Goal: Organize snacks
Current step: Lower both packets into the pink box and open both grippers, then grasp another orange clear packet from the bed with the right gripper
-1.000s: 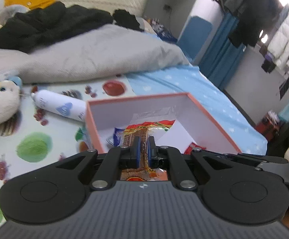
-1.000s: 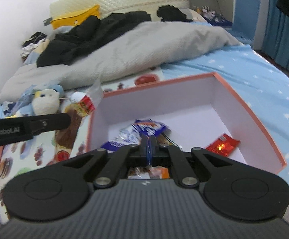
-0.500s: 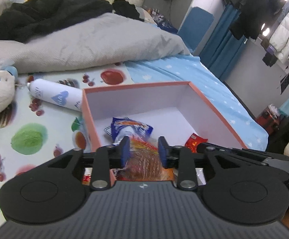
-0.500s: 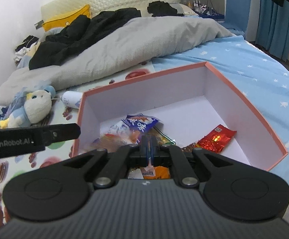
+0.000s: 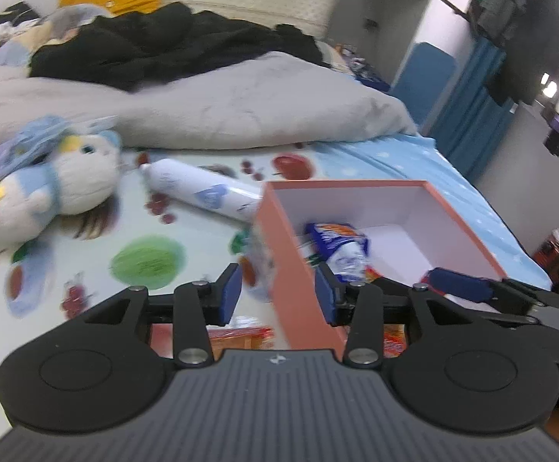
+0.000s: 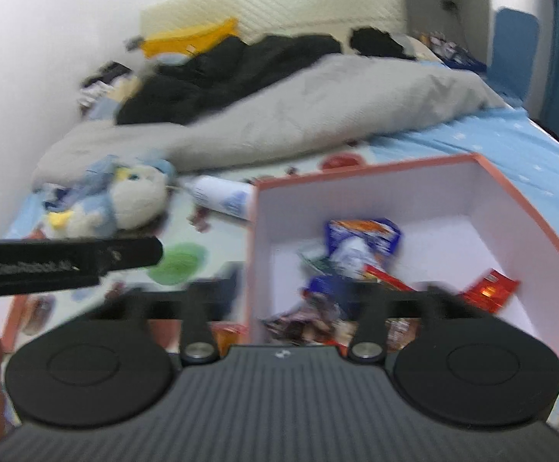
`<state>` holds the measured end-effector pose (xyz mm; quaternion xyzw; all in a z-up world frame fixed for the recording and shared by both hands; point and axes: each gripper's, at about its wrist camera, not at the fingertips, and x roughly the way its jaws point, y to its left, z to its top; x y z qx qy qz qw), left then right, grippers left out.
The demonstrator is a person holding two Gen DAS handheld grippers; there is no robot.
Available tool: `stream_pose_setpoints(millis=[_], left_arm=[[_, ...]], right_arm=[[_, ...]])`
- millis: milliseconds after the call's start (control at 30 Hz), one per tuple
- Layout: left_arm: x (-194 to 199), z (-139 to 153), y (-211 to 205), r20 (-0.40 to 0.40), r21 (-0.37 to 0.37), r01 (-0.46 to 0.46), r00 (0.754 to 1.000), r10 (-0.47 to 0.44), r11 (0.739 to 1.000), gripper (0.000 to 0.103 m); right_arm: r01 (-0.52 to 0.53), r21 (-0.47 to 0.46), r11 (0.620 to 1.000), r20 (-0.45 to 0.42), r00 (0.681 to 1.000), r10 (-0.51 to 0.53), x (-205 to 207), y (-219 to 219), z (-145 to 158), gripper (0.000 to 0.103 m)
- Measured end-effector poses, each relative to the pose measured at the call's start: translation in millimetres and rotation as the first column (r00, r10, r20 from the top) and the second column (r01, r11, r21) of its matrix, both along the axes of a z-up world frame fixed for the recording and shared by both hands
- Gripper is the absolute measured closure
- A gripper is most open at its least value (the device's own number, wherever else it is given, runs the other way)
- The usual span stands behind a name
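Already the snacks lie in the orange box (image 6: 529,208) on the bed: a blue-and-white packet (image 6: 360,238) leans near the left wall, a red wrapper (image 6: 491,288) lies flat toward the right wall, and darker crinkled packets (image 6: 306,315) are heaped at the near edge. They look light, glossy and slippery, though blur hides their print. Another orange packet (image 5: 237,340) shows under my left tool (image 5: 277,294), outside the box as far as I can tell.

My left tool is opening, its blue pads (image 5: 230,294) straddling the box's near left wall (image 5: 298,288) without pressing on it. My right tool (image 6: 291,292) is opening too, nothing clamped between its smeared fingers, with the heap just beyond them.

My worry is that wall between my left pads: if I pull sideways now I could catch it and drag or tip the box, spilling the packets onto the fruit-print sheet (image 5: 87,254). The white bottle (image 5: 202,192) touches the box's far left corner and could roll if the box shifts; the plush penguin (image 5: 60,188) lies well clear.
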<state>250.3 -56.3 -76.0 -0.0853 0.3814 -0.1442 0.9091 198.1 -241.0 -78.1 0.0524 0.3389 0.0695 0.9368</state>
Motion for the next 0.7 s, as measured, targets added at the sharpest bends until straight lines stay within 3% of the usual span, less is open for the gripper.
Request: stream_pose_setpoints(millis=[333,700], left_arm=[[-11.4,-26.8,58.4,-0.029,0.026,-0.114,0.993,0.114,0.993,0.053],[0.1,-67.1,106.6,-0.09,0.053,-0.186,0.978,0.19,0.981,0.053]], right_arm=[[-0.081,-0.021,0.997,-0.014,0.997,0.081,-7.9,45.3,-23.5,0.031],[-0.083,-0.041,0.996,-0.088,0.993,0.079,-1.1,100.8,-68.1,0.031]])
